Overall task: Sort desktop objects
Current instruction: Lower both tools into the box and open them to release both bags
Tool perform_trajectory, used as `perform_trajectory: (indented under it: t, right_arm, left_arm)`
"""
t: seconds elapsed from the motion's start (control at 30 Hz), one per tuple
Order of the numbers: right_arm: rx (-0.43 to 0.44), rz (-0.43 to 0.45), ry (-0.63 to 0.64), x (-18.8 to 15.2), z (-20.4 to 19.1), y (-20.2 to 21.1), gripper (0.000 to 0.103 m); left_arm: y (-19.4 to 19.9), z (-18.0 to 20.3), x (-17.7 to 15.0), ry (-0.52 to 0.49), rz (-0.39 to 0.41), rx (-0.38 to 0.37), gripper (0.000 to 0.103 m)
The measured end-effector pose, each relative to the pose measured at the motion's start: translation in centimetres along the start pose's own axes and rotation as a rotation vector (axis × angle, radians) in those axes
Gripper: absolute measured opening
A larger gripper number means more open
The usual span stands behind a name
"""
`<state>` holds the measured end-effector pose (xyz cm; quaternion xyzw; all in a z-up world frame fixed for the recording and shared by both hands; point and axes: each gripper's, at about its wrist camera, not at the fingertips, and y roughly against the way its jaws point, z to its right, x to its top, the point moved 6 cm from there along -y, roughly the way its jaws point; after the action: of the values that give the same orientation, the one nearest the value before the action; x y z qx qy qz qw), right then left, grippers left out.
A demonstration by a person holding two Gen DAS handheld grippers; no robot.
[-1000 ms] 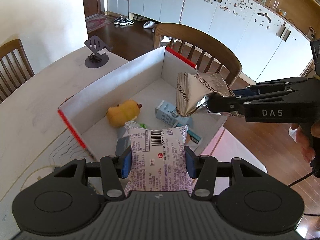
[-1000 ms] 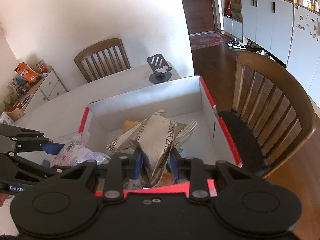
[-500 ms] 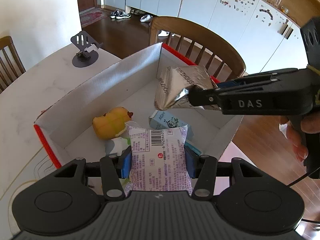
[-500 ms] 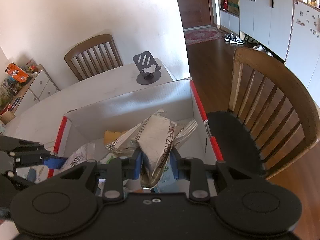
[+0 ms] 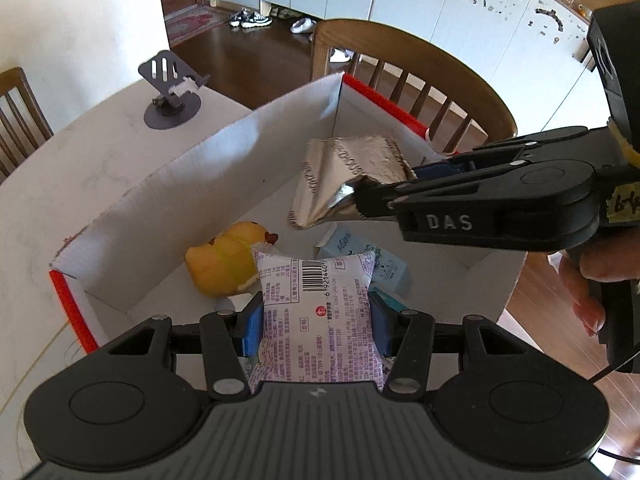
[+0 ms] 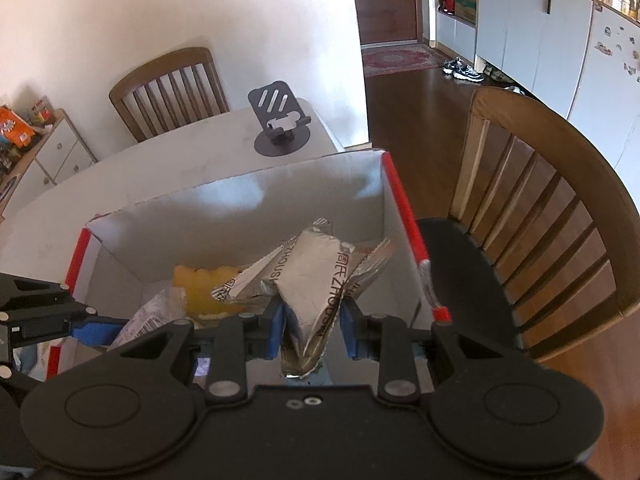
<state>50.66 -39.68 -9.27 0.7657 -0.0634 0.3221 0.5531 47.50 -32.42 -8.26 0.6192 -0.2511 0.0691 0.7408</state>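
My left gripper [image 5: 316, 324] is shut on a white and purple snack packet [image 5: 316, 312] with a barcode, held over the near side of an open white cardboard box [image 5: 224, 160] with red edges. My right gripper [image 6: 312, 328] is shut on a crumpled silver foil packet [image 6: 316, 276], held above the box's inside; this gripper [image 5: 360, 196] and the foil packet [image 5: 344, 176] also show in the left wrist view. In the box lie a yellow plush toy [image 5: 224, 264] and a light blue carton [image 5: 368, 256]. The box [image 6: 240, 208] also shows in the right wrist view.
The box stands on a white table [image 5: 80, 168]. A dark grey phone stand [image 5: 170, 92] is on the table beyond the box. A wooden chair [image 5: 420, 76] stands just past the box's far side, another [image 6: 168, 88] at the table's far end.
Both grippers have moved forward over the box with their packets still held. The foil packet has come lower and further into the box.
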Motion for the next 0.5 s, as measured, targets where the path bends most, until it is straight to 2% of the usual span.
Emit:
perform_trajectory:
  t: [0.5]
  right_arm:
    - [-0.064, -0.038, 0.023, -0.2, 0.1, -3.1, 0.028]
  left_arm:
    - [-2.5, 0.8, -0.6, -0.047, -0.053, -0.03, 0.051]
